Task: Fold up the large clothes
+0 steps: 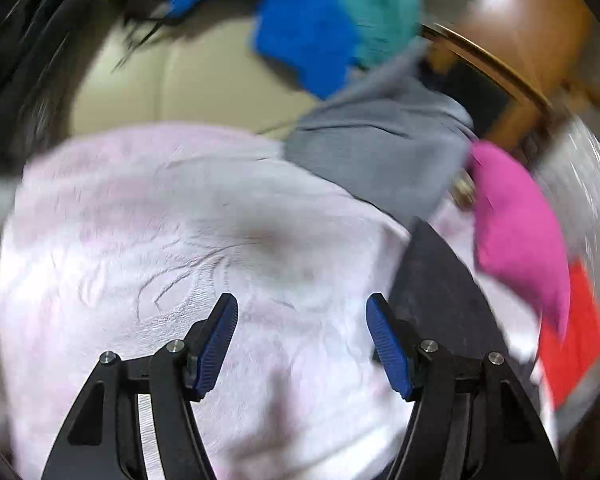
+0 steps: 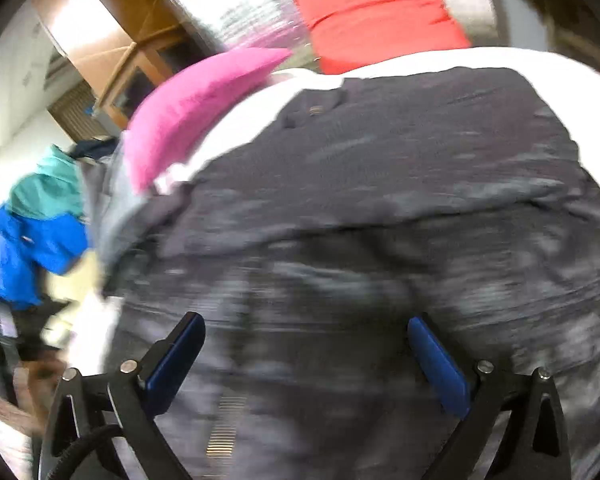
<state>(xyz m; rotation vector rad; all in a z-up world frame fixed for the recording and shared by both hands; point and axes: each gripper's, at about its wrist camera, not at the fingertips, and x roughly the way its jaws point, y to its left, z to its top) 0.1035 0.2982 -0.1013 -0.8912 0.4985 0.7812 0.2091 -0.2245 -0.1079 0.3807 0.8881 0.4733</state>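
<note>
A dark grey garment [image 2: 380, 208] lies spread on a pale pink blanket [image 1: 160, 220]; in the left wrist view only its corner [image 1: 436, 280] shows at the right. My right gripper [image 2: 306, 344] is open and empty, hovering just over the dark garment. My left gripper [image 1: 302, 320] is open and empty above the pink blanket, left of the garment's corner. Both views are motion-blurred.
A grey cloth [image 1: 380, 152], a blue and teal jacket [image 1: 332, 28] and a black item [image 1: 28, 60] lie on a cream sofa [image 1: 188, 80]. A magenta cushion [image 2: 196, 104] and a red cushion [image 2: 380, 12] sit beyond the garment. A wooden cabinet [image 2: 112, 32] stands behind.
</note>
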